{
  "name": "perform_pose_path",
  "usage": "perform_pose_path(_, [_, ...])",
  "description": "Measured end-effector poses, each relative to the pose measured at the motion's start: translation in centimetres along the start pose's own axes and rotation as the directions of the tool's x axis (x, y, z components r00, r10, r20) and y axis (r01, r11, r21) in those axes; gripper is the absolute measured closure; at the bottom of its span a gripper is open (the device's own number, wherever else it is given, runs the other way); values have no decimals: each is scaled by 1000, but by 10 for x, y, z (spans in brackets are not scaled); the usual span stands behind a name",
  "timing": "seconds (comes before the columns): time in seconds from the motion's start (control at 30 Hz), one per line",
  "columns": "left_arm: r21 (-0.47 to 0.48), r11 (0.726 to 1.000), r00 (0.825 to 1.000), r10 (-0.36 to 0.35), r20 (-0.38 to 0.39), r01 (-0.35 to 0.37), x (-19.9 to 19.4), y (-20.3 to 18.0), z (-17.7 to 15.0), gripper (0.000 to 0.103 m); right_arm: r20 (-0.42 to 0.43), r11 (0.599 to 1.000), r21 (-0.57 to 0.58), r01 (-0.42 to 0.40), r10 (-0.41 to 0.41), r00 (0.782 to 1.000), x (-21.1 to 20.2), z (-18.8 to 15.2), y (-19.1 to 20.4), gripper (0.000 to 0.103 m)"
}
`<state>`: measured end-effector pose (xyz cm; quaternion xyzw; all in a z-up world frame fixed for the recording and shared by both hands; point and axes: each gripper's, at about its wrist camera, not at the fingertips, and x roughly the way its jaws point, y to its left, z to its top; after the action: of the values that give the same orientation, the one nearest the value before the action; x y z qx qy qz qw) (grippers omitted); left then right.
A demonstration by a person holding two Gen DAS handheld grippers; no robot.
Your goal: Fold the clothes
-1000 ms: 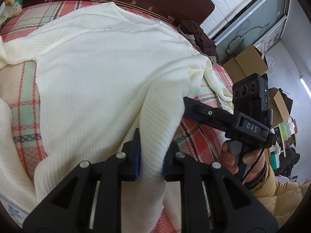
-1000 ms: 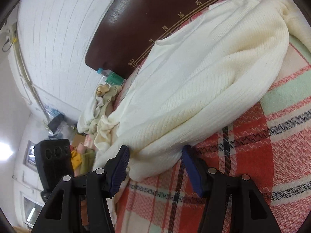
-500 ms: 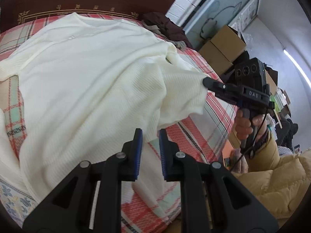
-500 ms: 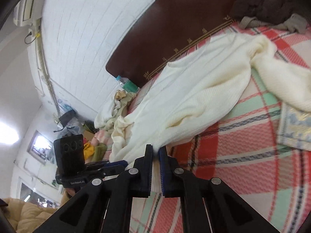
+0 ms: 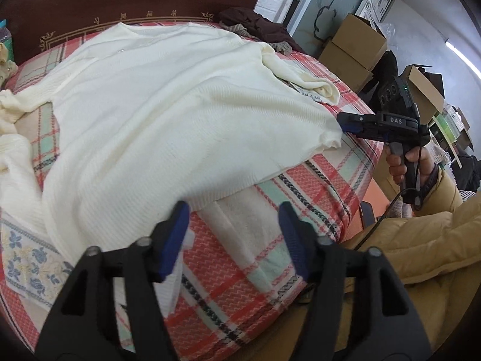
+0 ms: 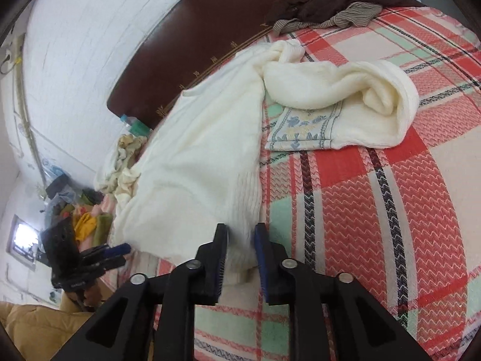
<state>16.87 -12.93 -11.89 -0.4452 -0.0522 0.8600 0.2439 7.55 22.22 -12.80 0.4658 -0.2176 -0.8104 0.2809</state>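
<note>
Plaid bedding (image 5: pixel 315 180) in red, mint and cream covers the bed in front of you, with a dark brown headboard (image 5: pixel 120 3) at the far side and cardboard boxes (image 5: pixel 354 48) stacked off to the right. Your cream knit sweater (image 5: pixel 156 114) lies spread front-up across the bedding, collar toward the headboard, one sleeve (image 6: pixel 345 90) bunched on the right over a floral-trimmed cloth (image 6: pixel 303 129). Your left gripper (image 5: pixel 231 234) is opening, its jaws standing wide over the near hem with nothing clamped between them. Your right gripper (image 6: pixel 240 258) is opening too; the sweater's near right corner sits between its pads, loosely, no longer pinched. Dark brown clothing (image 6: pixel 336 3) is heaped by the headboard.
</note>
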Motion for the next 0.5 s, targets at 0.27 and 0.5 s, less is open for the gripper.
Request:
perform_pose_path(0.27, [201,950,971,236,28,-237,10,-4,-8,32,0,982,-182,59,-60,998,12,-7,30,31])
perform_pose_path(0.5, [208,948,970,243,7,-239,28,11,-6,37,-8,959,-275,69,-75,997,32,-10,46,51])
